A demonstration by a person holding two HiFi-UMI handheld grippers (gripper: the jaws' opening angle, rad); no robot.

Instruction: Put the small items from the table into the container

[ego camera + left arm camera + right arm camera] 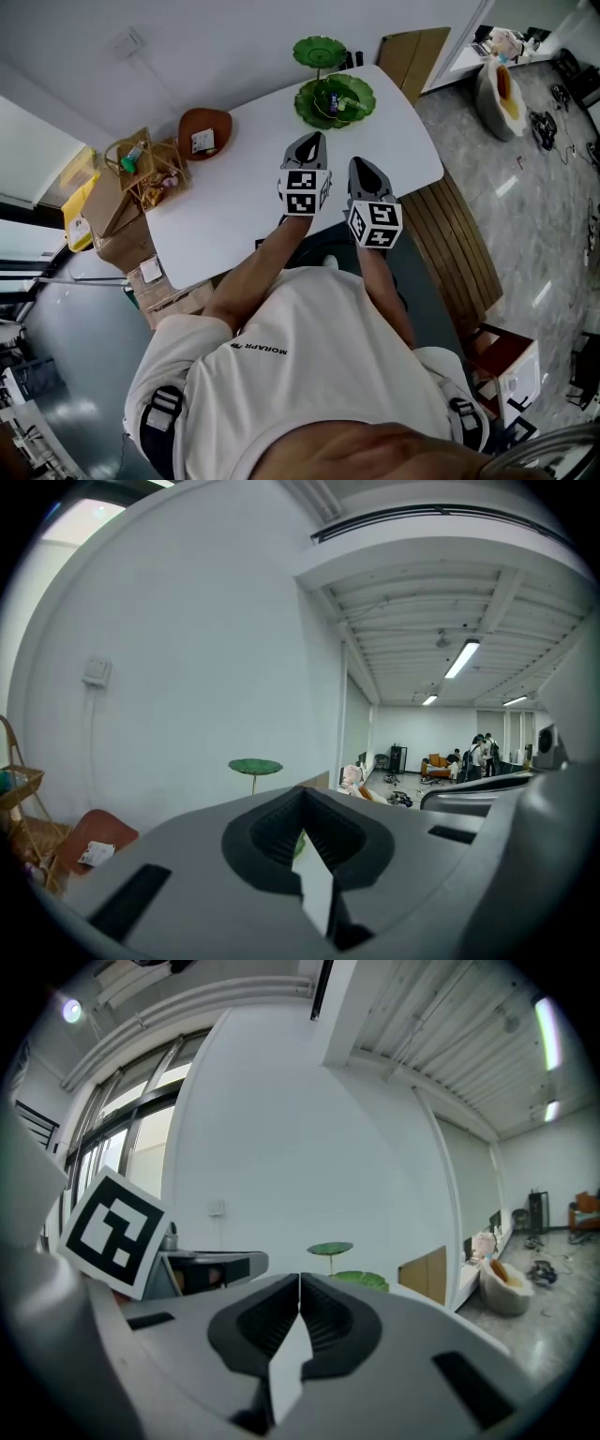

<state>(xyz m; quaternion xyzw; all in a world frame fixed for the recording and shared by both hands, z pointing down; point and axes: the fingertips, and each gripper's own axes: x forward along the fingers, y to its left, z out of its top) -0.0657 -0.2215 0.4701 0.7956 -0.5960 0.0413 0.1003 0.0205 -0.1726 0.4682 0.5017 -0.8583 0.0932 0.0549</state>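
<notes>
Green dish (pixel 362 91) holding small items (pixel 334 103), left tongs (pixel 314 141) and right tongs (pixel 362 165) closed, empty

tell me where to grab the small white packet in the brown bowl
Probably pinch one edge of the small white packet, coming down from above. It lies nearly flat inside the shallow brown bowl, whose raised rim would likely block a level approach from the side.

On table (pixel 234 206): tiered tray (pixel 335 98) far end, bowl (pixel 204 131) to its L.
</notes>
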